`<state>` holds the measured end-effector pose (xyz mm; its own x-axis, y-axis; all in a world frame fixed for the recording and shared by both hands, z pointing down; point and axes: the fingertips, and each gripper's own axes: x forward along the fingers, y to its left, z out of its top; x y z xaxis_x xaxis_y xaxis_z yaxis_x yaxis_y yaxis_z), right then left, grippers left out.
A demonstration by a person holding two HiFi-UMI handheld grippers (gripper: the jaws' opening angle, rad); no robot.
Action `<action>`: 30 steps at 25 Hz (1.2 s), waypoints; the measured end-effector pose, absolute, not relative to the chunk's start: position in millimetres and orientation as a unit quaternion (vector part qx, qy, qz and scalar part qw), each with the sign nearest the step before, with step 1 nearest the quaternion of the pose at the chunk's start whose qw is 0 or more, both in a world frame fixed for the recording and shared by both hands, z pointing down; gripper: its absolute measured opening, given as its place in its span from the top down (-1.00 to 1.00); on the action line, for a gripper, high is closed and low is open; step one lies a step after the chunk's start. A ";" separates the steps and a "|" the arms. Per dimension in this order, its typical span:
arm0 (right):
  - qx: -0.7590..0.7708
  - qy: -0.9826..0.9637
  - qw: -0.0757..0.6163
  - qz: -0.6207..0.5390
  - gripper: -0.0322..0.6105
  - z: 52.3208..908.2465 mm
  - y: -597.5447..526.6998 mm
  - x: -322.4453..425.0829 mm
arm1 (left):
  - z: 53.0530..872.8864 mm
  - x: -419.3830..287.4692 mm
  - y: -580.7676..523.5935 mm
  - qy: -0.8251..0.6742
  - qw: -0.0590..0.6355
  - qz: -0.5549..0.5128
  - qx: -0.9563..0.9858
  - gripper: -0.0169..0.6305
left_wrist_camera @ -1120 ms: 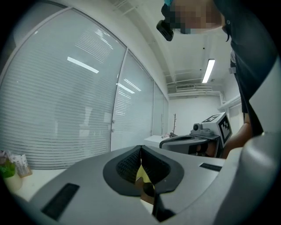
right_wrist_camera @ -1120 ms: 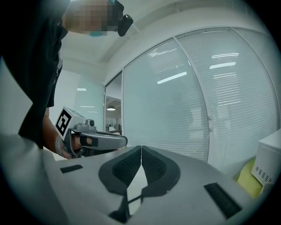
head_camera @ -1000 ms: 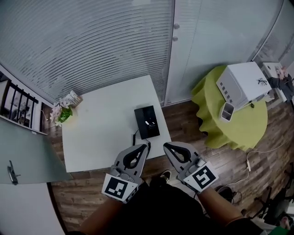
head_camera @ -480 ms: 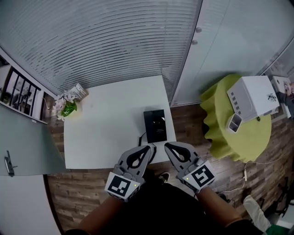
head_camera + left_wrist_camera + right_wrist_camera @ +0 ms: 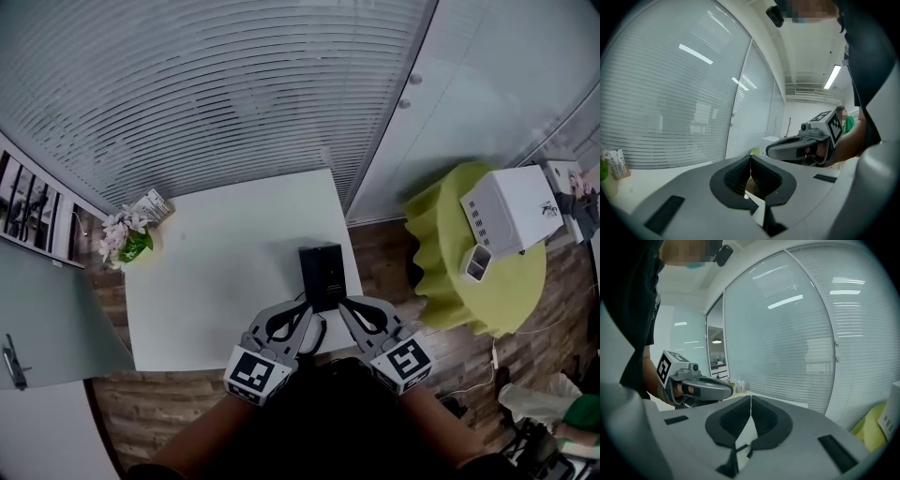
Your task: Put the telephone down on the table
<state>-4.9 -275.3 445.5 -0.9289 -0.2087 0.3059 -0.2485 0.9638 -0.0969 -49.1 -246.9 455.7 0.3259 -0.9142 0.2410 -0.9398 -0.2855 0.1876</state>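
Head view showed the left gripper [image 5: 302, 307] and right gripper [image 5: 343, 305], both closed and empty, newly advanced to the telephone [image 5: 322, 277] lying at the table's [image 5: 216, 253] near right corner, suggesting it was not yet grasped.

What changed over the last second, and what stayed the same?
The left gripper and right gripper moved forward to the near edge of the telephone. Nothing was grasped or released. Both stayed shut and empty; the telephone stayed on the table.
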 end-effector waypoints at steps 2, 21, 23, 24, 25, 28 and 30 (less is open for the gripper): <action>0.127 -0.978 0.150 0.076 0.83 451.1 -283.1 -9.4 | 464.4 -55.9 -251.4 -0.576 0.151 0.043 0.802 0.91; 0.025 -0.974 0.208 0.090 0.83 520.3 -325.4 -44.5 | 556.6 -92.4 -299.7 -0.650 0.271 0.028 0.710 0.91; 0.020 -0.972 0.215 0.096 0.83 529.9 -325.2 -48.3 | 572.2 -92.8 -302.8 -0.644 0.285 0.032 0.709 0.91; 0.018 -0.971 0.217 0.100 0.83 534.1 -325.0 -50.2 | 581.9 -92.8 -303.9 -0.638 0.296 0.033 0.710 0.91; 0.017 -0.970 0.219 0.104 0.83 537.5 -324.8 -51.9 | 592.3 -92.7 -304.8 -0.631 0.308 0.033 0.711 0.91; 0.021 -0.968 0.223 0.109 0.83 544.2 -324.6 -52.5 | 622.1 -93.0 -304.6 -0.612 0.344 0.034 0.711 0.91; 0.027 -0.967 0.226 0.113 0.83 548.2 -325.2 -51.6 | 641.0 -94.9 -303.8 -0.604 0.366 0.037 0.707 0.91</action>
